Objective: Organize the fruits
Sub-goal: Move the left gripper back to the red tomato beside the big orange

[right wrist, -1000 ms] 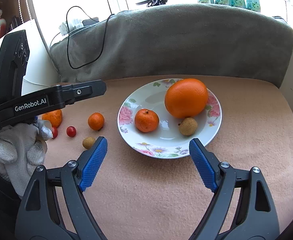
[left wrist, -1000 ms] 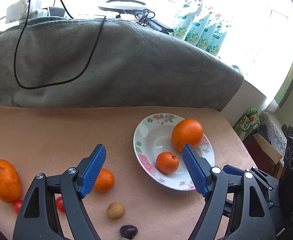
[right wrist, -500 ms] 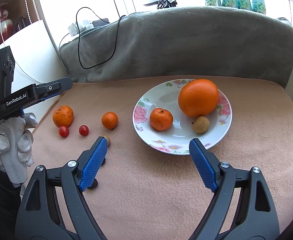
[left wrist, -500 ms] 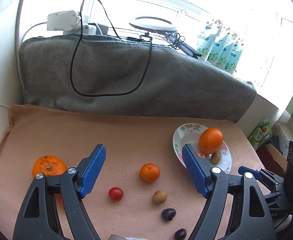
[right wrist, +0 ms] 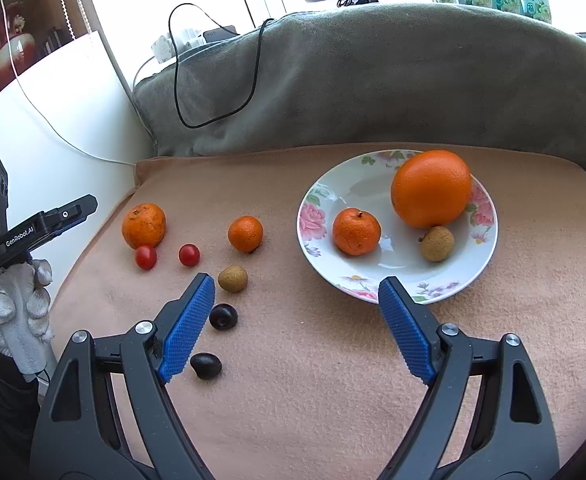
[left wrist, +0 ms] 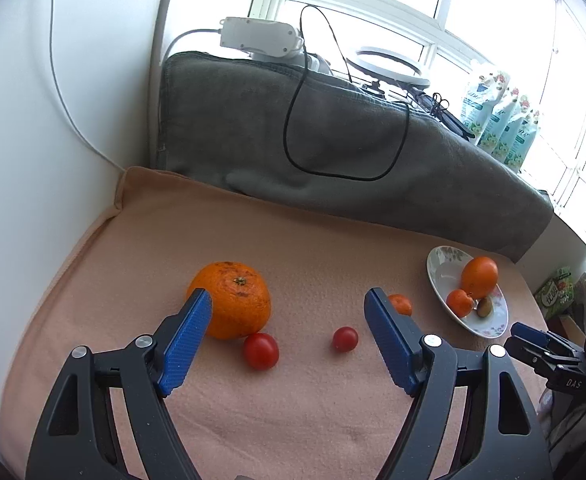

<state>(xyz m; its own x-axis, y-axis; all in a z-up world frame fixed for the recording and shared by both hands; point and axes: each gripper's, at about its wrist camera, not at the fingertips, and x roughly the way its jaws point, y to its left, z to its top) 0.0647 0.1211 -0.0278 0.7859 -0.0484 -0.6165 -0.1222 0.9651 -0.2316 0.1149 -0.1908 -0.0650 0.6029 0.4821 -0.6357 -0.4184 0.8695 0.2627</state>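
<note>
My left gripper (left wrist: 289, 308) is open and empty over the peach cloth. A large mandarin (left wrist: 233, 304) lies by its left finger, and two cherry tomatoes (left wrist: 261, 351) (left wrist: 345, 339) lie between the fingers. A small mandarin (left wrist: 401, 304) peeks from behind the right finger. My right gripper (right wrist: 297, 292) is open and empty just in front of the flowered plate (right wrist: 313, 216). The plate holds a big orange (right wrist: 431, 188), a mandarin (right wrist: 356, 231) and a longan (right wrist: 436, 243). Loose on the cloth are another longan (right wrist: 233, 278) and two dark fruits (right wrist: 223, 317) (right wrist: 205, 365).
A grey blanket (right wrist: 333, 80) with a black cable (right wrist: 179, 92) draped on it backs the cloth. A white wall (left wrist: 53, 160) bounds the left side. A gloved hand (right wrist: 17, 308) holds the left gripper (right wrist: 85, 206) at the far left. Bottles (left wrist: 501, 120) stand on the sill.
The left gripper has swung left, away from the plate, to the large mandarin and tomatoes. The right gripper has turned slightly left and stayed in front of the plate. Both stay open.
</note>
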